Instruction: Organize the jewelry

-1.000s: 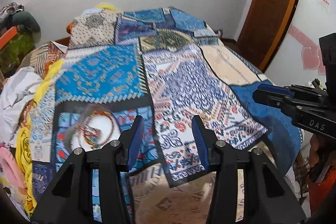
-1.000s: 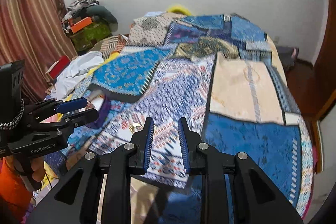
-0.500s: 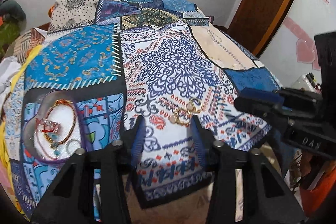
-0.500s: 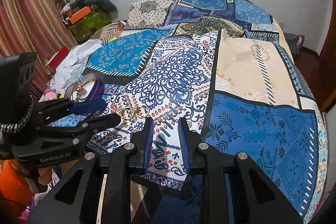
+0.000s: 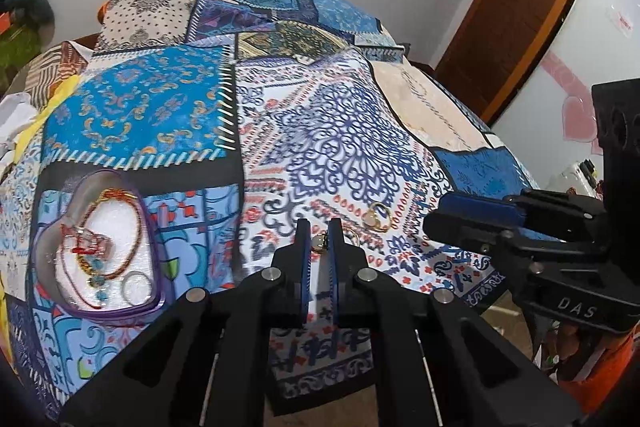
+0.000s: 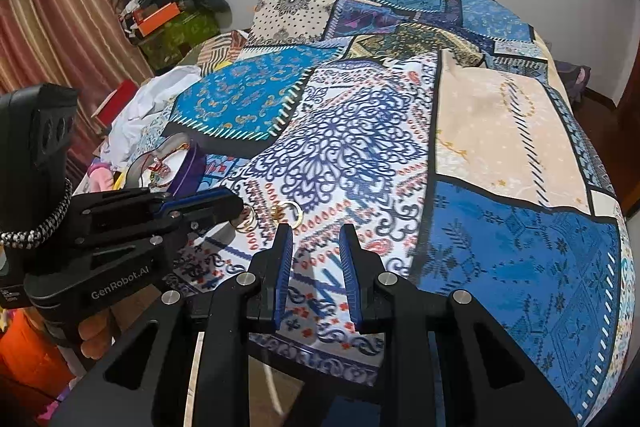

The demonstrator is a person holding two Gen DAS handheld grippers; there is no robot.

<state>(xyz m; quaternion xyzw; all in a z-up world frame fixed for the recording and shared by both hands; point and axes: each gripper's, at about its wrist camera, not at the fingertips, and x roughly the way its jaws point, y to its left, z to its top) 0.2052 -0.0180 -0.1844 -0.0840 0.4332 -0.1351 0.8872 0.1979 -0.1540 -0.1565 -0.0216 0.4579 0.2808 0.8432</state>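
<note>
From the left wrist camera, a purple heart-shaped box (image 5: 98,247) sits open on the patchwork bedspread (image 5: 340,147), off to the left. Inside it lie a gold bangle (image 5: 116,227), a red and blue beaded piece (image 5: 86,247) and a small silver ring (image 5: 136,285), all on white padding. The left gripper (image 5: 319,243) has its blue fingers (image 5: 306,267) pulled close together on a small gold ring (image 5: 320,242). A second gold ring (image 5: 378,217) lies on the cloth just to the right. The right gripper (image 5: 472,223) comes in from the right side and has "DAS" written on it.

From the right wrist camera, the right gripper (image 6: 314,253) hangs over the bedspread (image 6: 500,147) with its fingers (image 6: 285,267) apart and nothing between them. A gold ring (image 6: 290,213) lies just past its tips. The left gripper (image 6: 224,205) reads "GenRobot.AI"; its grip is hard to see here. The purple box (image 6: 180,167) sits behind it.
</note>
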